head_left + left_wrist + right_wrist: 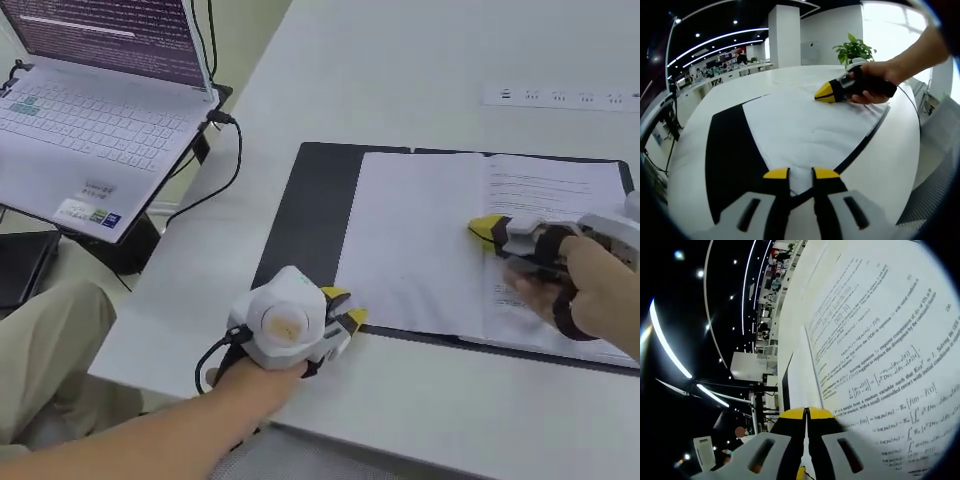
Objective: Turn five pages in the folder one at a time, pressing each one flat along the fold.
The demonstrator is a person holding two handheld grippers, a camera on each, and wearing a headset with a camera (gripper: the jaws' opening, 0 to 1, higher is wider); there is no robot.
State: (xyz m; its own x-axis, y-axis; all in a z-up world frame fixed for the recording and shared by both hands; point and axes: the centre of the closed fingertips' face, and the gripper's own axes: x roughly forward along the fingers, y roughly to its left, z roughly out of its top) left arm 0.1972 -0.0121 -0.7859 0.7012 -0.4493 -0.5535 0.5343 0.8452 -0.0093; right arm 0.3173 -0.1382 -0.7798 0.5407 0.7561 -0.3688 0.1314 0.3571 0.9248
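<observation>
The folder (310,200) lies open on the white table, its black cover showing at the left. A blank turned page (410,240) lies on the left side and a printed page (550,185) on the right. My right gripper (483,231) is shut, its yellow tips down on the paper at the fold; its own view shows the tips (806,412) on the printed page (880,355). My left gripper (347,306) rests at the folder's near edge, its jaws (801,173) a narrow gap apart with nothing held. The right gripper (822,93) also appears in the left gripper view, across the blank page (805,130).
An open laptop (90,110) sits on a stand at the far left, with a black cable (225,150) trailing off it. A white power strip (560,97) lies at the back right. The table's near edge (400,440) runs just below the folder.
</observation>
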